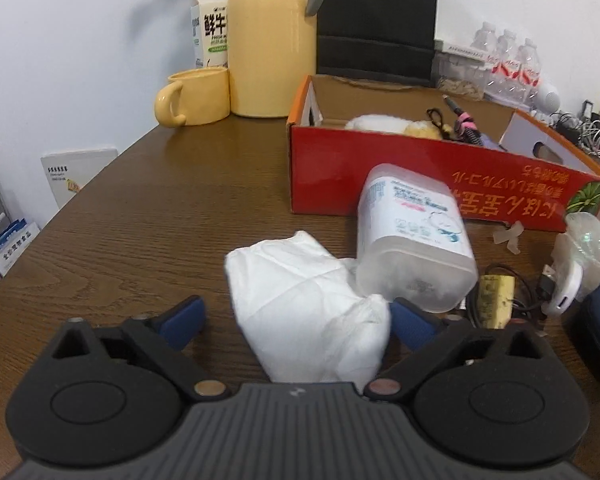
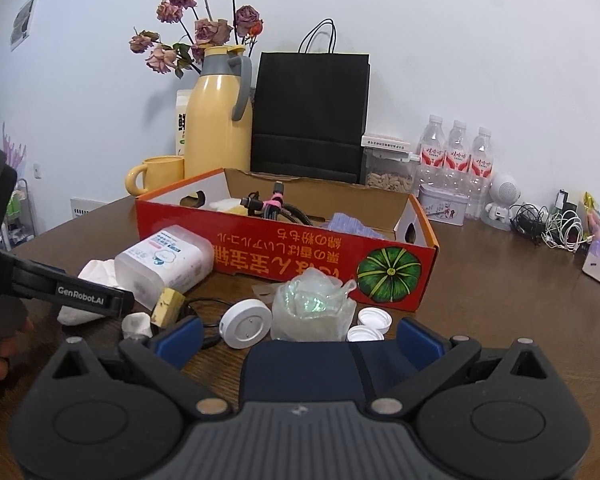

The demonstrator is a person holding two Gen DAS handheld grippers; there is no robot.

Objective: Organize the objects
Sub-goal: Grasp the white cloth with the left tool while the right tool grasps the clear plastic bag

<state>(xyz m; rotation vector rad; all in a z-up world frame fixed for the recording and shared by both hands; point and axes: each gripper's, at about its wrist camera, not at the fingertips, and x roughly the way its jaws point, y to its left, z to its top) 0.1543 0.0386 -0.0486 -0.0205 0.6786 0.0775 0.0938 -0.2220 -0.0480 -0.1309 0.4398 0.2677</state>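
Note:
My left gripper (image 1: 296, 322) is open with a white crumpled cloth (image 1: 304, 308) lying between its blue fingers on the wooden table (image 1: 140, 220). A clear plastic wipes box (image 1: 414, 240) leans on the cloth, in front of the red cardboard box (image 1: 420, 176). My right gripper (image 2: 298, 340) is open around a dark blue pouch (image 2: 316, 372) that lies on the table. Beyond it lie a white round puck (image 2: 246, 324), a crumpled clear bag (image 2: 312, 308) and two white caps (image 2: 370, 324). The red box (image 2: 284, 256) holds cables and soft items.
A yellow thermos (image 2: 218, 128), yellow mug (image 2: 156, 174), milk carton (image 1: 210, 28) and black paper bag (image 2: 312, 112) stand behind the box. Water bottles (image 2: 456, 156), a tin, a small white robot figure (image 2: 502, 200) and tangled cables (image 2: 548, 228) are at the back right. A yellow block (image 2: 168, 304) lies by the wipes box.

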